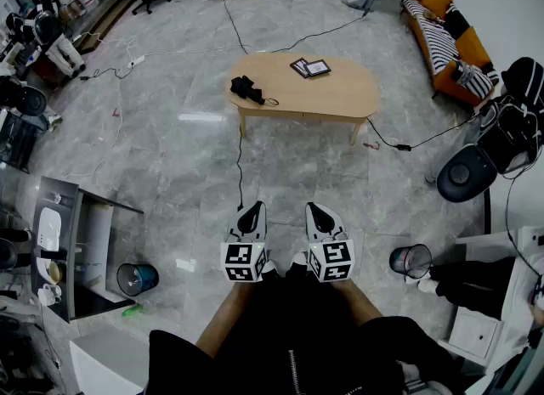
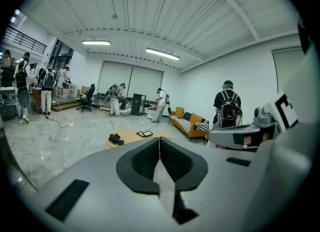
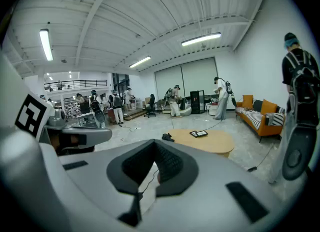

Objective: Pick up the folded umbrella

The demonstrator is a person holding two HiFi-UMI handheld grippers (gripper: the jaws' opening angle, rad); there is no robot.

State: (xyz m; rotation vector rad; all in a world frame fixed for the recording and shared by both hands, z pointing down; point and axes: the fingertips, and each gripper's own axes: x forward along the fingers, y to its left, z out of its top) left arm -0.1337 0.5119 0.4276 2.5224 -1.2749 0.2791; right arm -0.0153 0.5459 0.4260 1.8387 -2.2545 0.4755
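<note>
The folded umbrella (image 1: 247,89) is a small black bundle lying on the left end of an oval wooden table (image 1: 340,96), far ahead across the floor. It also shows as a dark lump in the left gripper view (image 2: 116,138) and in the right gripper view (image 3: 166,137). My left gripper (image 1: 253,210) and right gripper (image 1: 314,211) hang side by side close to my body, well short of the table, both aimed toward it. Each has its jaws meeting at the tips with nothing between them.
A dark tablet (image 1: 310,67) lies on the table's far side. Cables cross the marble floor around the table. An orange sofa (image 1: 446,41) stands at the right wall. Waste bins (image 1: 136,279) (image 1: 411,260) stand at my left and right. Several people work at the back.
</note>
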